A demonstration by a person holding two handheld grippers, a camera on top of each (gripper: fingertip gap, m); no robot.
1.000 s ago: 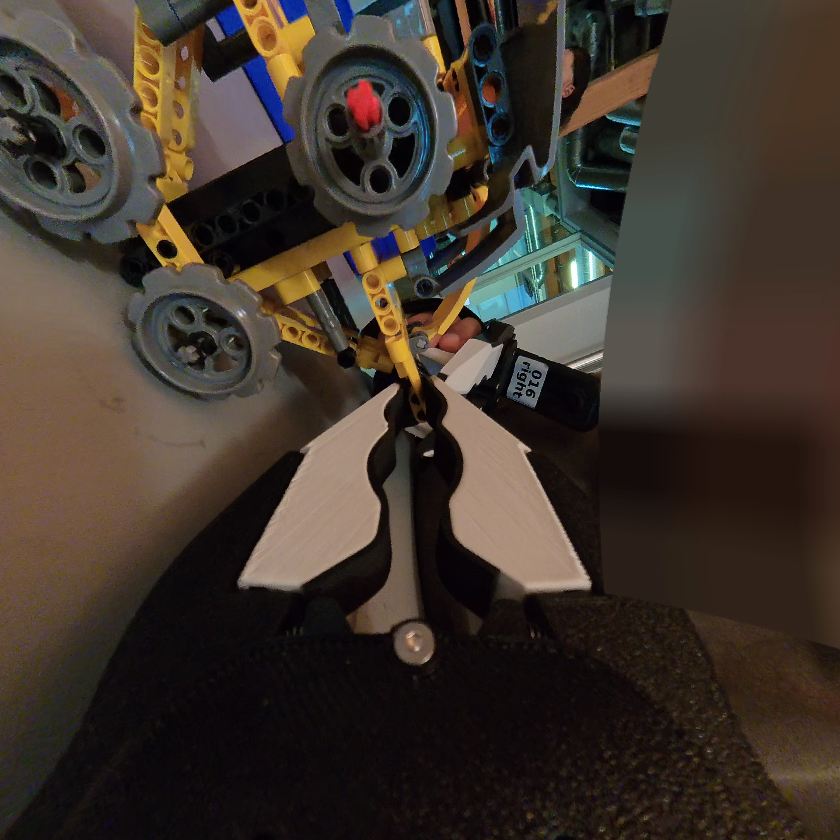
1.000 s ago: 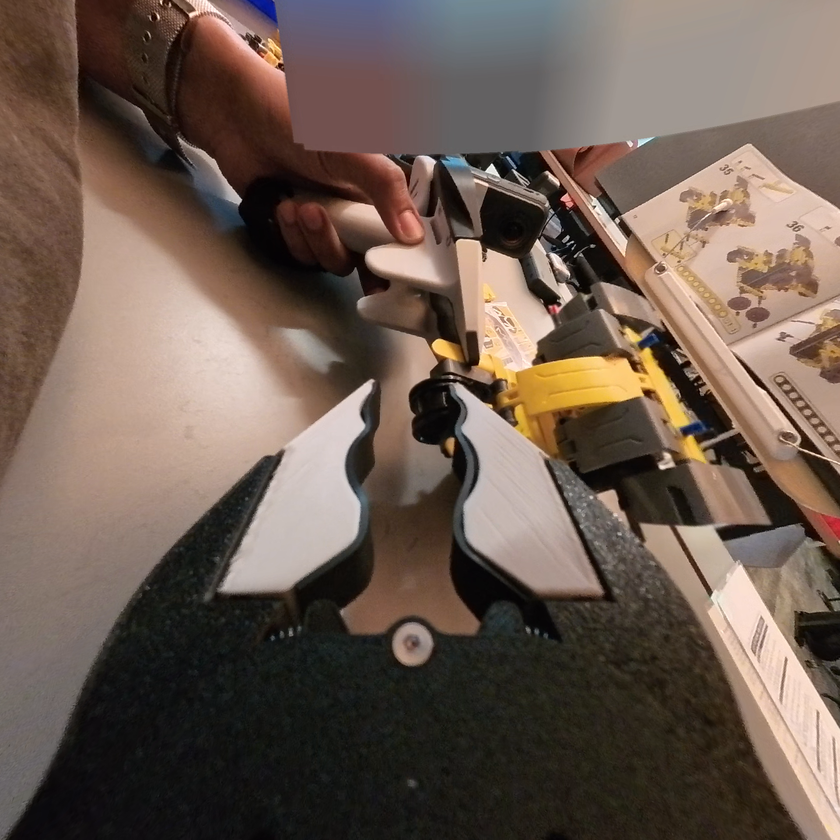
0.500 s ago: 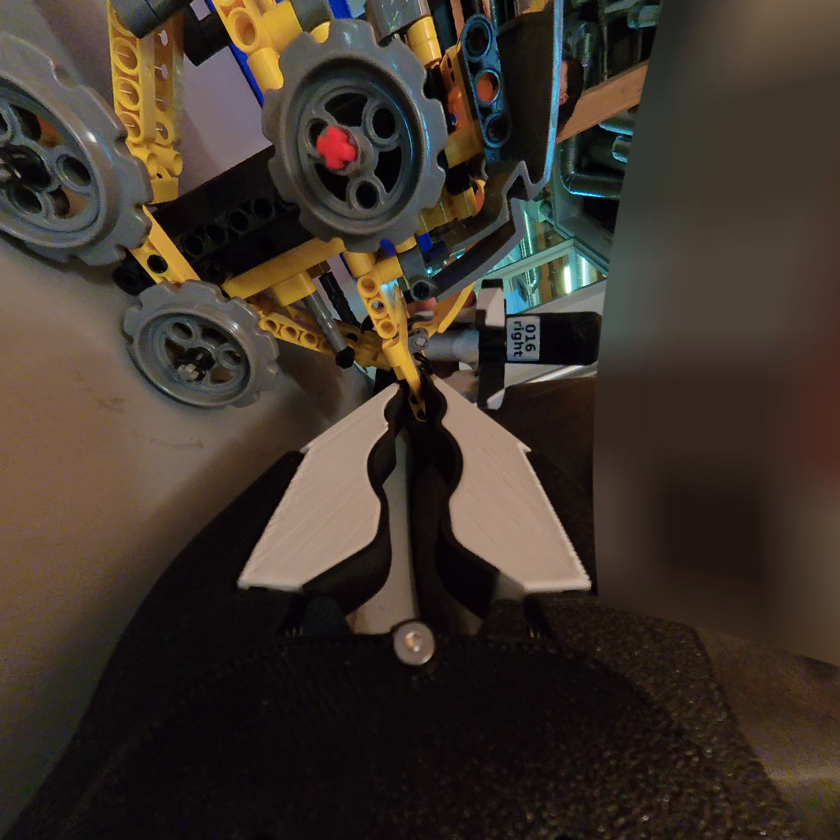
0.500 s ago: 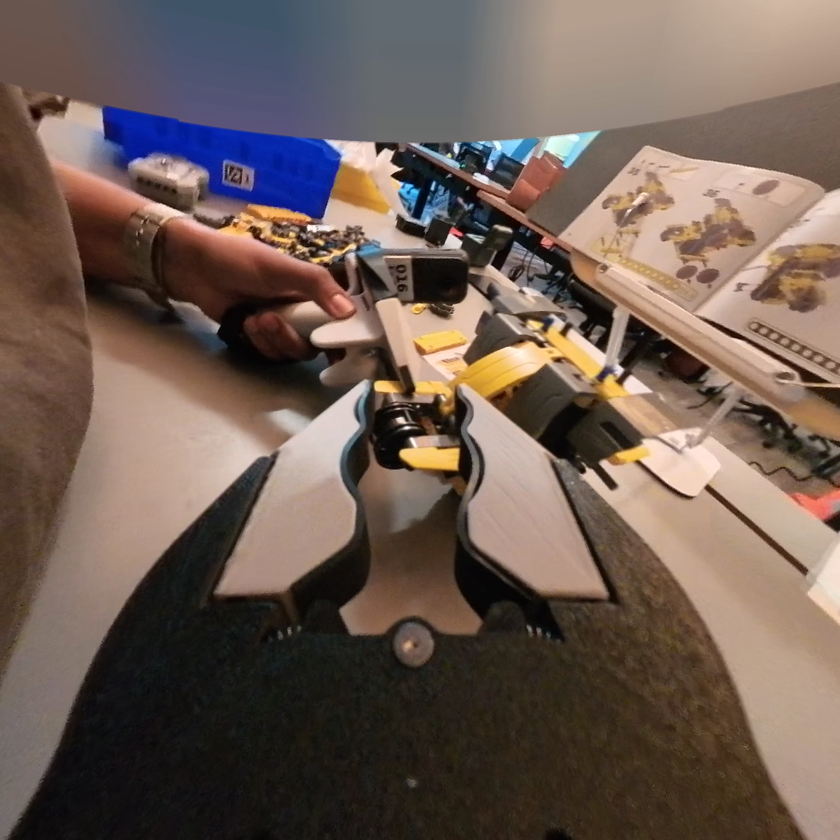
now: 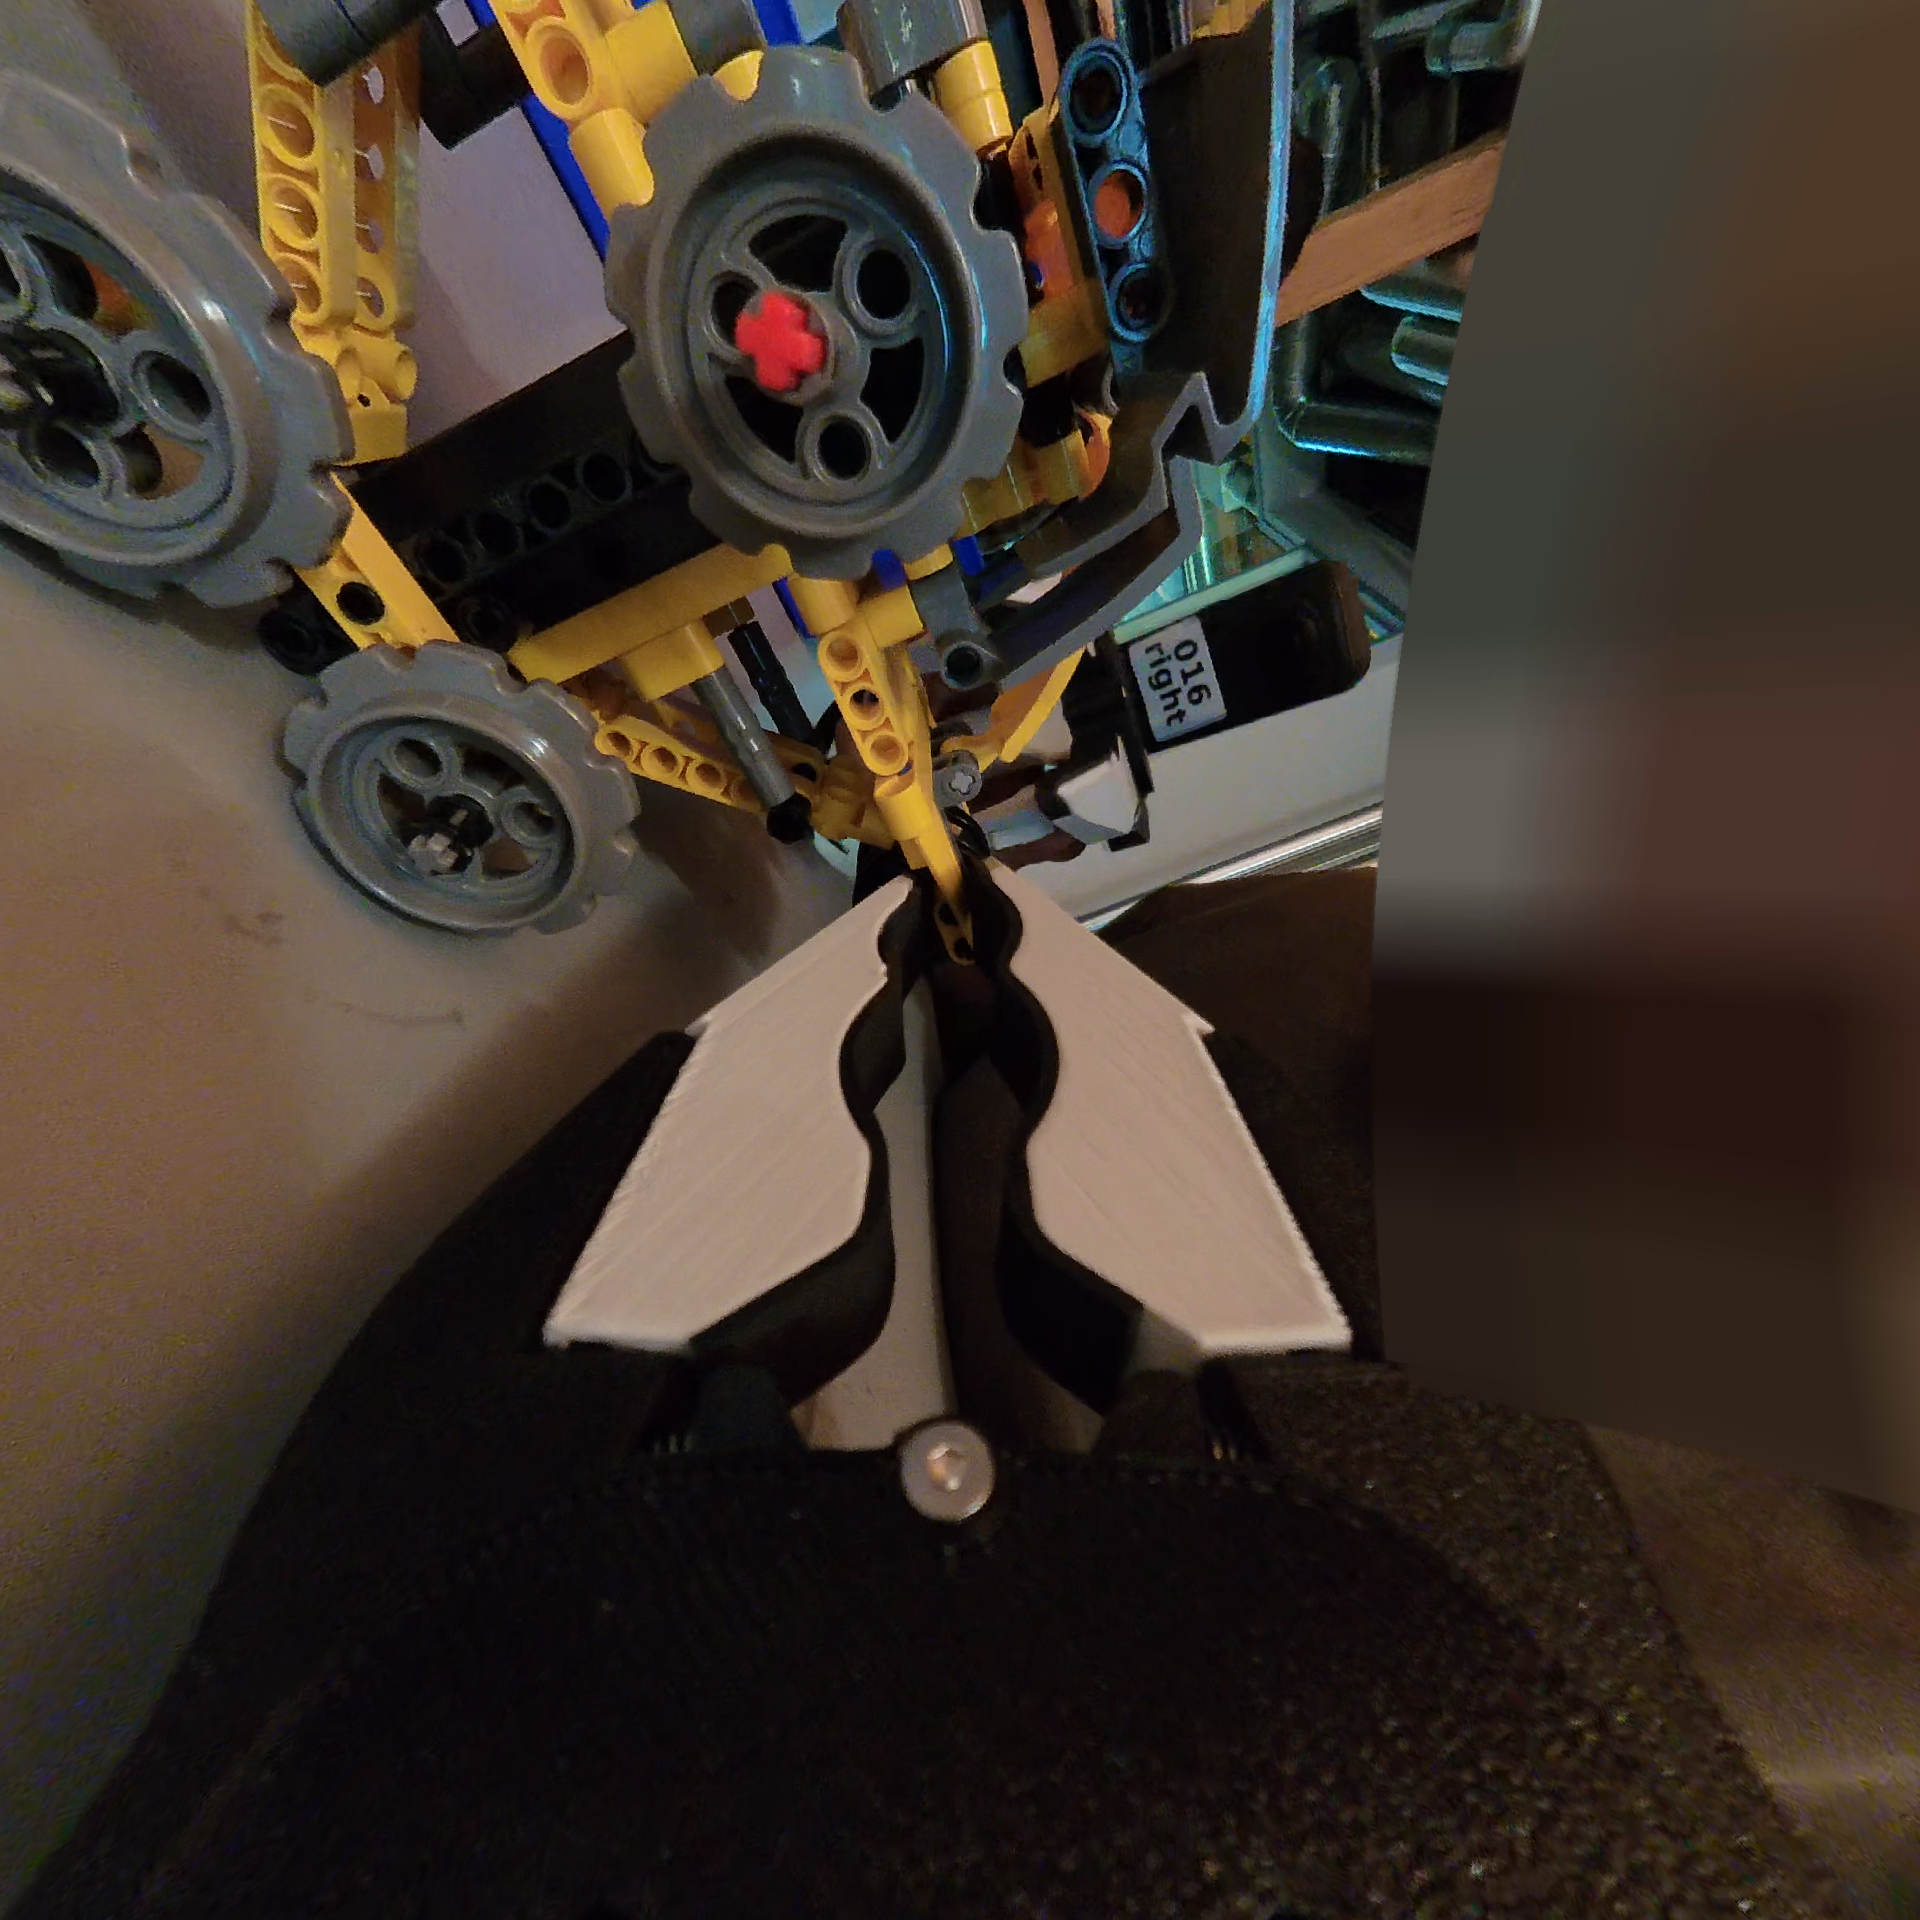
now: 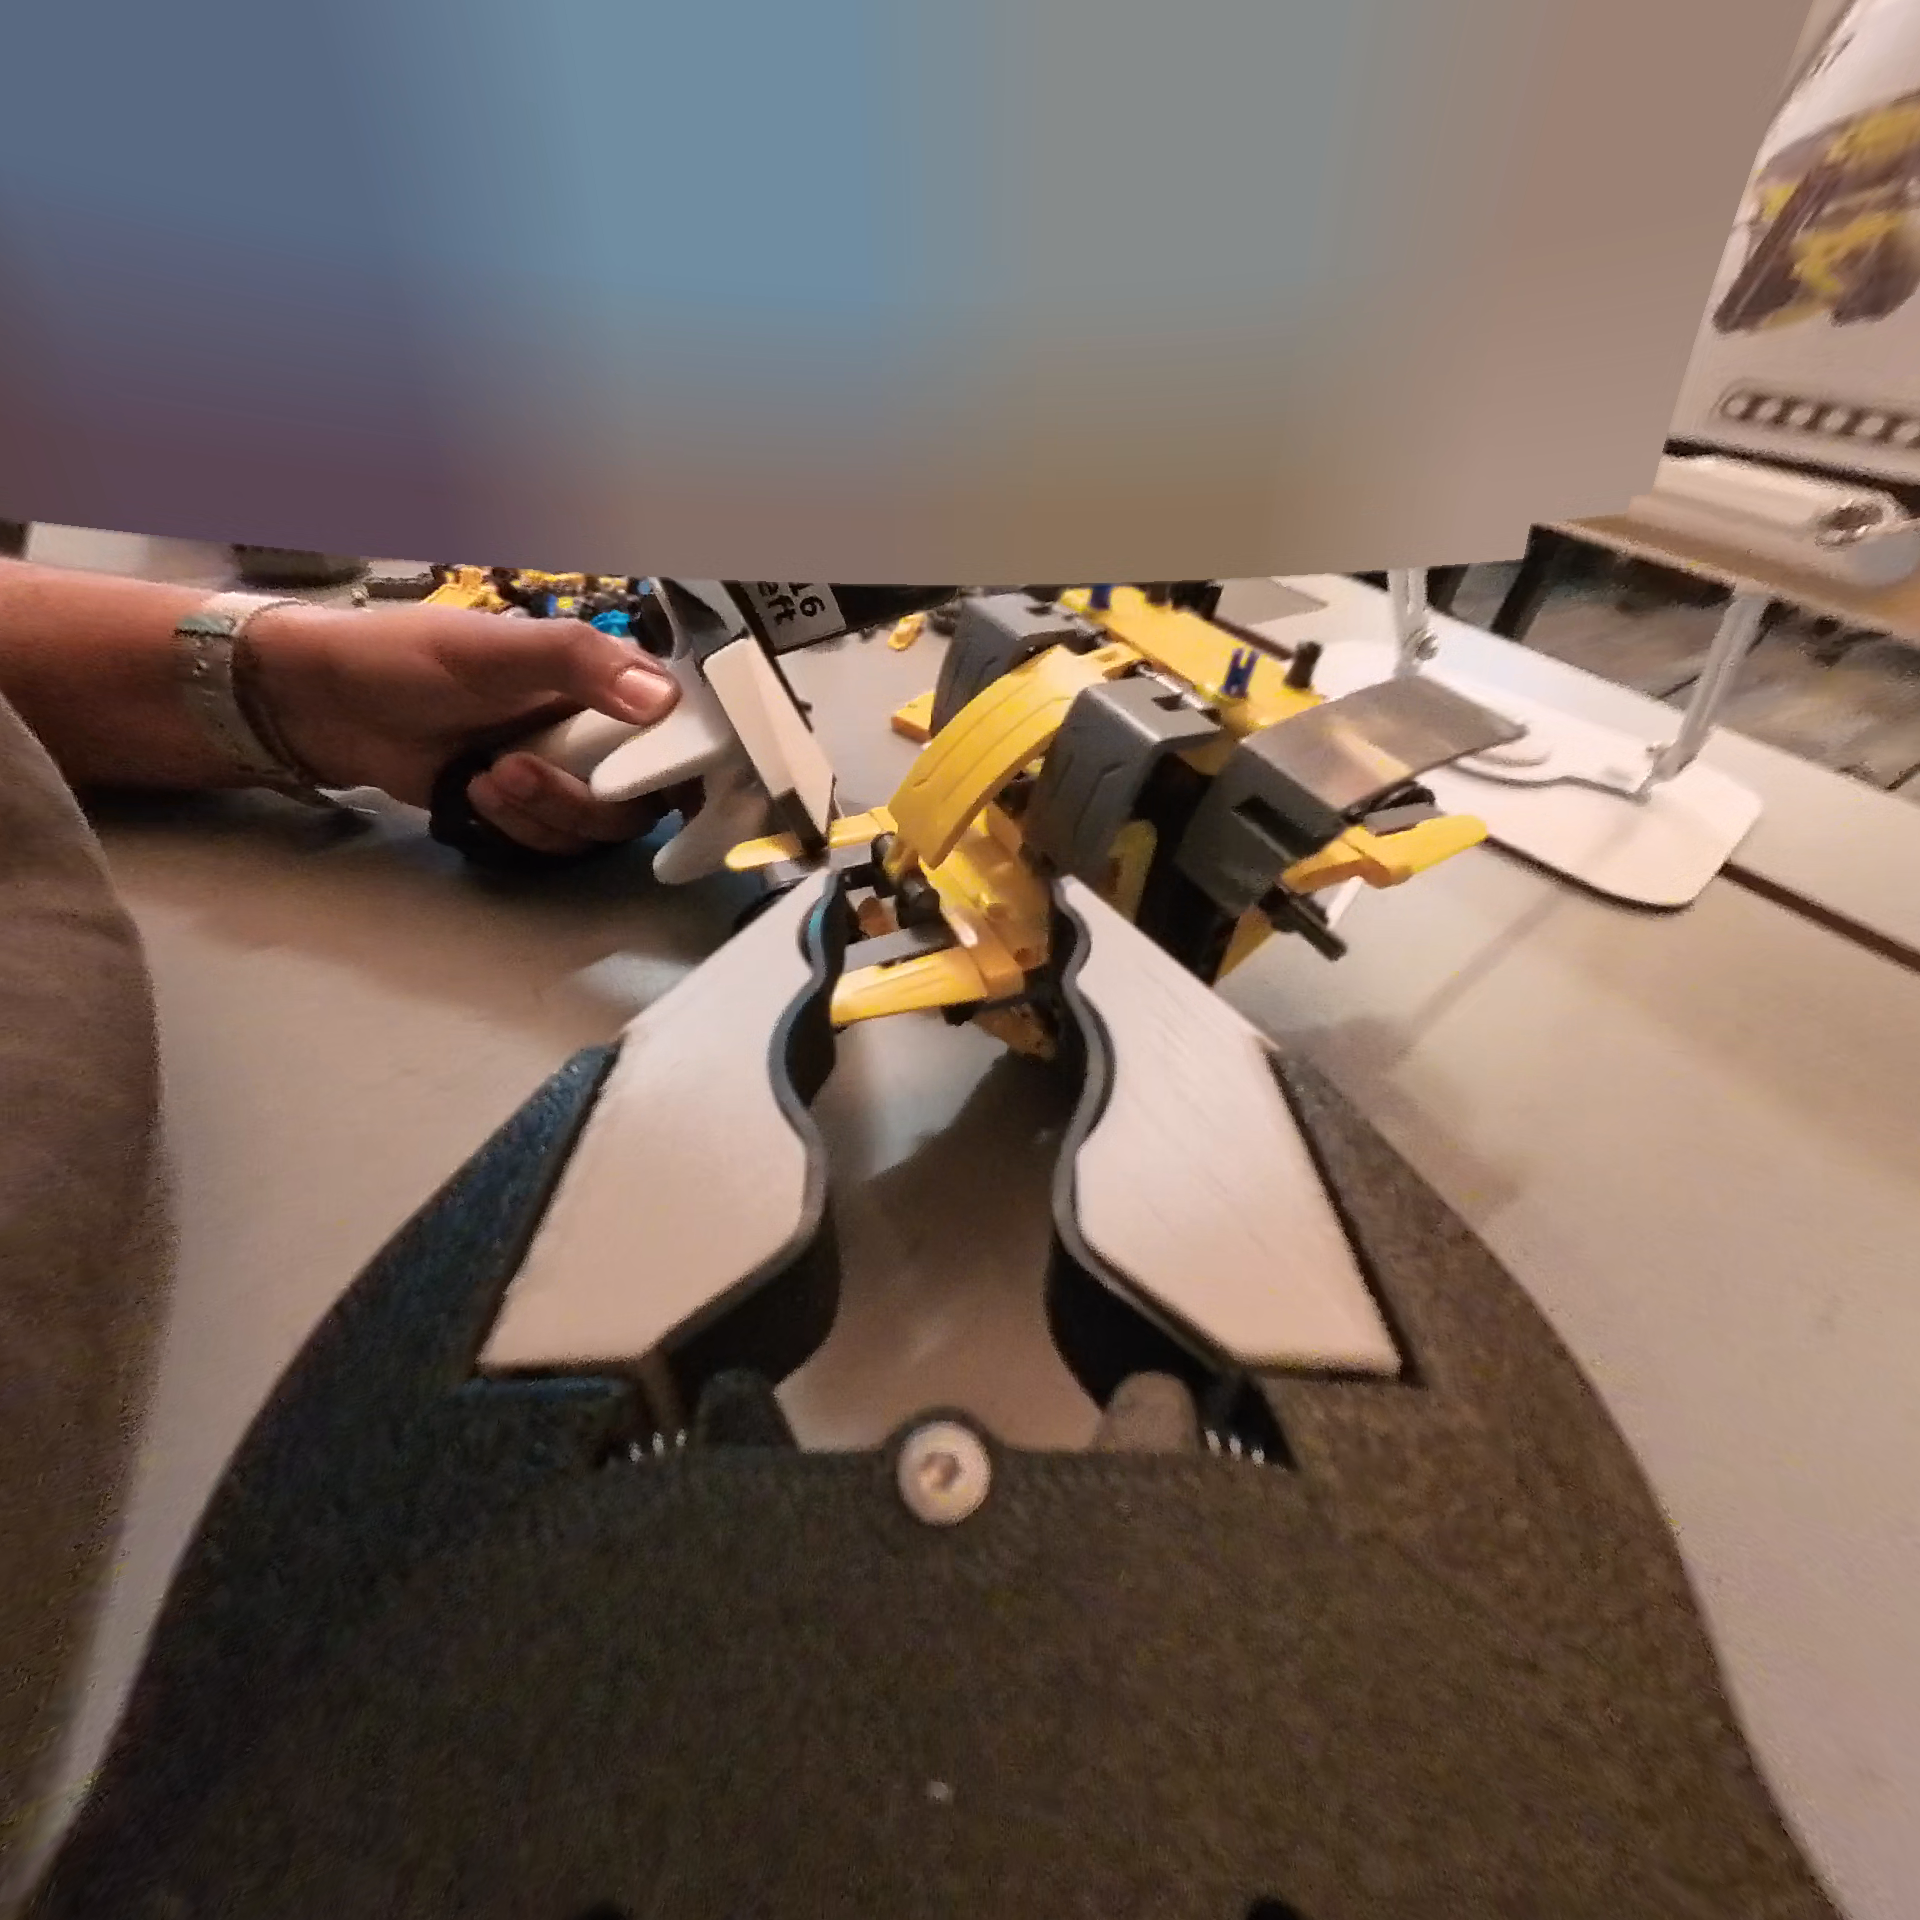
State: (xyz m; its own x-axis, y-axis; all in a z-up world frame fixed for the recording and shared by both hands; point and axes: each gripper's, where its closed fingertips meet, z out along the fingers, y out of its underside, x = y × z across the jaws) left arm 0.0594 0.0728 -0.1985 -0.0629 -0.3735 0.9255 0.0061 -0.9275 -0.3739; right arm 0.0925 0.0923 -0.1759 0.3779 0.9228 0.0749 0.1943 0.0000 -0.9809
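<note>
The left tongs (image 5: 951,914) are pinched narrow on a thin yellow beam (image 5: 940,873) of the toy vehicle (image 5: 727,582), whose grey wheel (image 5: 816,358) sits beyond. The right tongs (image 6: 945,935) stand wide around the vehicle's yellow front end (image 6: 935,971) on the worktop (image 6: 1558,1039). Farther off, a hand (image 6: 499,717) grips the left handle, and a booklet stand (image 6: 1621,821) rests toward the far right edge.

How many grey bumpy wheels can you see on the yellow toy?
3. One big grey wheel with a red centre sits top middle, another is cut off at the left edge, and a smaller one sits below them. More may be hidden behind the toy.
</note>
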